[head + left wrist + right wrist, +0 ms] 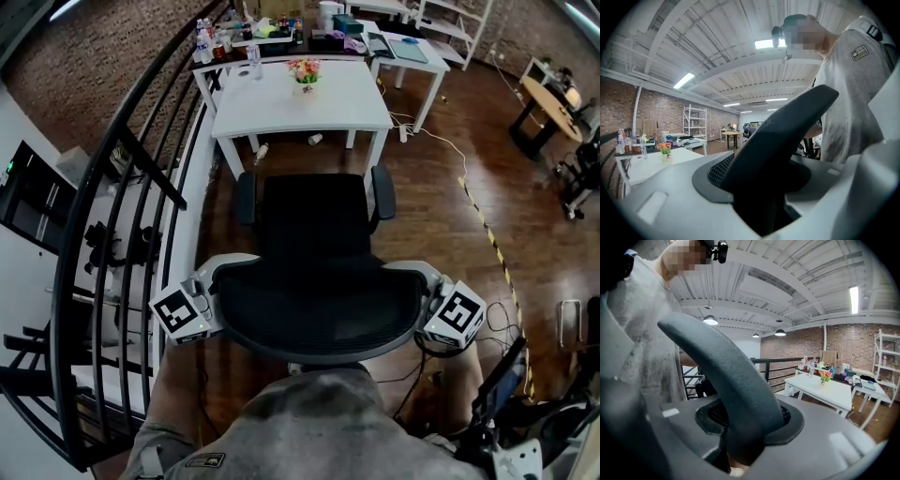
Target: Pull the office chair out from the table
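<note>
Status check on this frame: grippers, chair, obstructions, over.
Both shut on office chair backrest, left gripper and right gripper at its ends. Seat clear of table. Close on the left, railing.

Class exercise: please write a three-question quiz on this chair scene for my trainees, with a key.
1. True or false: the left gripper and right gripper both clamp the chair's backrest.
2. What stands on the white table nearest the chair? A) a kettle B) a pot of flowers C) a helmet
3. Is the chair's seat under that table?
Key: 1 true; 2 B; 3 no, it stands clear of the table.
</note>
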The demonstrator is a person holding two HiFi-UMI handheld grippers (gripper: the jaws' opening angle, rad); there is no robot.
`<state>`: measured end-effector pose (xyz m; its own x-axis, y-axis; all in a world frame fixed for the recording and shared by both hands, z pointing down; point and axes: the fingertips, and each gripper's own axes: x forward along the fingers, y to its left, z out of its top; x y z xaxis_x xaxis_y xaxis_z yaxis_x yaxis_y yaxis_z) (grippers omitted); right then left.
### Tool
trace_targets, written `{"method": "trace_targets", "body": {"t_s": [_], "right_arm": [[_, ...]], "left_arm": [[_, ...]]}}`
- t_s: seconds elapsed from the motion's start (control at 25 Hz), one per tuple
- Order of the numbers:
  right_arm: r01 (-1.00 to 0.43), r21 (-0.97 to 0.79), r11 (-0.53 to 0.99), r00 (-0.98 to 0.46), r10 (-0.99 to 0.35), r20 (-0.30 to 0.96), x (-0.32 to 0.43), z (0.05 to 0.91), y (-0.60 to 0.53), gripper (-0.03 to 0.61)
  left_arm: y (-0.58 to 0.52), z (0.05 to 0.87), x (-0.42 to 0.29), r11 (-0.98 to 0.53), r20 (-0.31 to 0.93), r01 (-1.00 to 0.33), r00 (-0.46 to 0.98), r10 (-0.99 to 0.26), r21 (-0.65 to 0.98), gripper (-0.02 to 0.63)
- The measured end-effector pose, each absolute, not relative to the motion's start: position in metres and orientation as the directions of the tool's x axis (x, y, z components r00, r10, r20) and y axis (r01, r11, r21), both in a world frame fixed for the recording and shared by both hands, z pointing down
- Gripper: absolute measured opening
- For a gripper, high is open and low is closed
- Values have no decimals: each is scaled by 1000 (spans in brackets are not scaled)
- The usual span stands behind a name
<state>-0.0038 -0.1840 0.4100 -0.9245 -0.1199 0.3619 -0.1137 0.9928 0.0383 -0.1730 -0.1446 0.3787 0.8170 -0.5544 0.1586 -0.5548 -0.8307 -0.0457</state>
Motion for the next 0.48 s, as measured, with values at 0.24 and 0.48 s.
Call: {"method": "trace_targets", "body": {"t_s": [0.24,0.48], "right_arm": [[-120,17,993,-924,-118,364,10,410,-147,175],[-112,8,994,-924,-107,367,26,413,-112,172]], "left_arm": [[-106,379,-158,-851,144,-523,840,-523,-44,224],[-76,378,-140,-856,139,-517,846,-515,-23,224]]}}
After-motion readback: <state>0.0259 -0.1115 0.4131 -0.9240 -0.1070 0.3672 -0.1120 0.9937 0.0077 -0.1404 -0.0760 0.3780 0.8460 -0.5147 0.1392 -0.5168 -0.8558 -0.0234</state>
